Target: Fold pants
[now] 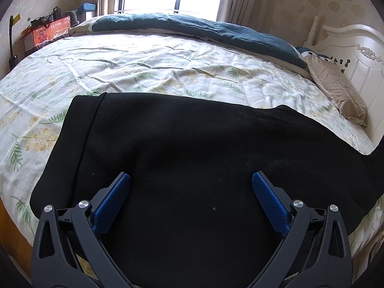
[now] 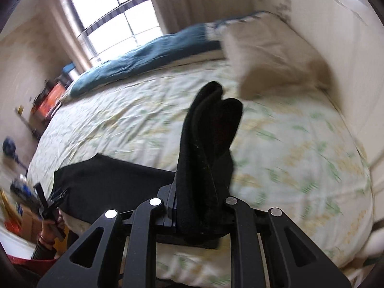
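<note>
- My left tool (image 1: 191, 180) hangs wide open over the near part of the black pants (image 1: 192, 144), which lie spread across the bed (image 1: 144, 67); it grips nothing.
- My right tool (image 2: 199, 206) is clamped on a bunched end of the pants, lifted off the bed.
- I judge the fold is starting: next, carry that end leftward over the flat part.
- The right view is blurred; the pants' right end is cut off.

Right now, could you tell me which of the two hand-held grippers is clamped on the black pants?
The right hand-held gripper: black pants fabric is pinched between its jaws, while the left hand-held gripper stands open above them.
</note>
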